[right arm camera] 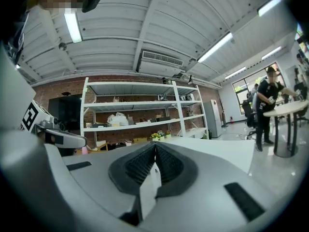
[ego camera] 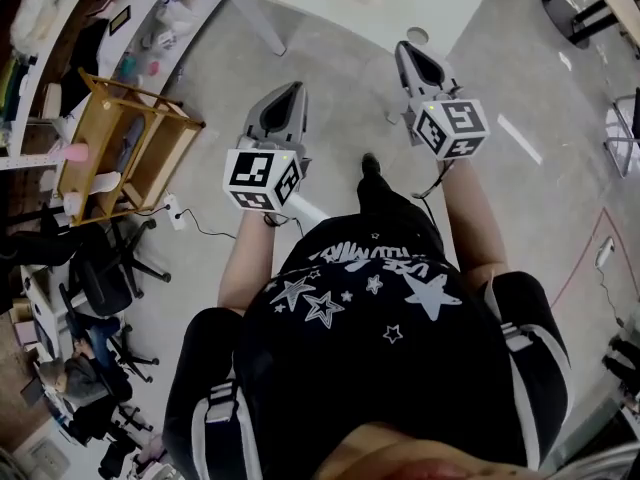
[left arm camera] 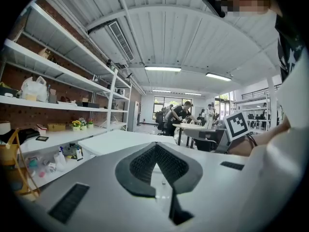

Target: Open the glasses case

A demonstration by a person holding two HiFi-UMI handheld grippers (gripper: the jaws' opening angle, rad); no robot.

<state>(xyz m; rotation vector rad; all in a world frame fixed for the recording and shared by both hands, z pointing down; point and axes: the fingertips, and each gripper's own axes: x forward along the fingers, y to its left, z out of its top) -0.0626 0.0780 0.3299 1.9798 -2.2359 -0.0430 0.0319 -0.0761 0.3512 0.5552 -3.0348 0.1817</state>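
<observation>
Though the glasses case is what I'm after, it shows in none of my views yet, so where it lies I can't say. My left tool is pinched together with nothing in it. My right tool is the same, and both point toward the white worktop ahead. Here's the risk as I judge it: arriving with both tools closed, I'd shove the case across the top rather than grip it. As for writing, my shirt carries stars and lettering, upside down from here and not readable.
</observation>
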